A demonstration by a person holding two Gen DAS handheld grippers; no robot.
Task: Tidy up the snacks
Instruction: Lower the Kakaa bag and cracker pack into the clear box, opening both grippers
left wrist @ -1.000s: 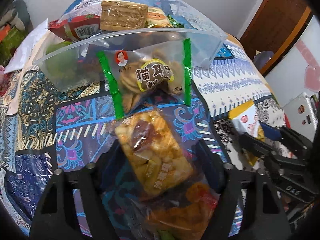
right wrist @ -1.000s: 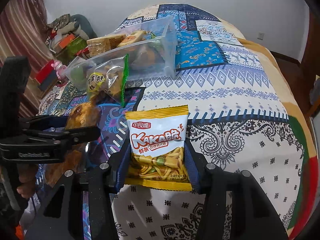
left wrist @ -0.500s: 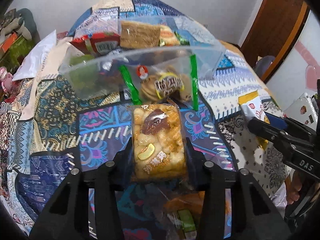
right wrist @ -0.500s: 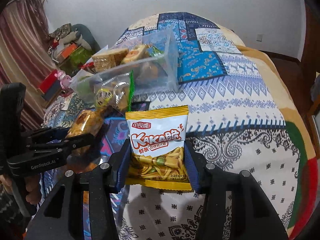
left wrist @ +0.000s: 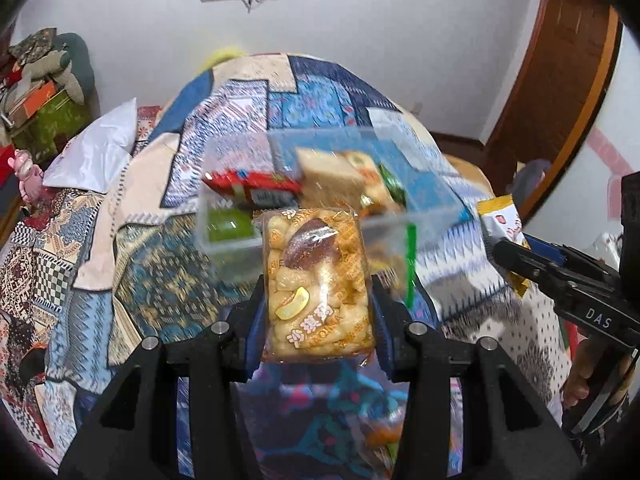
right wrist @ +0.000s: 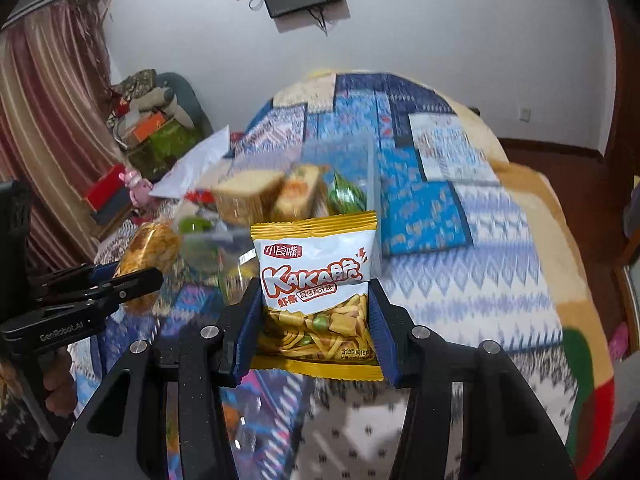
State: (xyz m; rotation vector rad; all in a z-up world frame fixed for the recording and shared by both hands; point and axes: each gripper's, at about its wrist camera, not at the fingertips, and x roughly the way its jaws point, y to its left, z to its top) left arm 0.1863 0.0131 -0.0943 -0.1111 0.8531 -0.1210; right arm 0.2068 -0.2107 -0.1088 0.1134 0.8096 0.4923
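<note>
- Left wrist view: the left gripper (left wrist: 318, 312) is clamping a clear rice-puff pack (left wrist: 318, 280) just before the clear bin (left wrist: 400, 220).
- The right gripper (right wrist: 316, 332) is clamping a Kaka bag (right wrist: 318, 280) before that bin; either slippery pack risks sliding free mid-carry.

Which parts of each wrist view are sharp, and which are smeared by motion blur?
Left wrist view: the rice-puff pack in the left gripper is sharp; the bin and quilt streak. Right wrist view: the KAKA bag in the right gripper is crisp; the bin and quilt smear.
</note>
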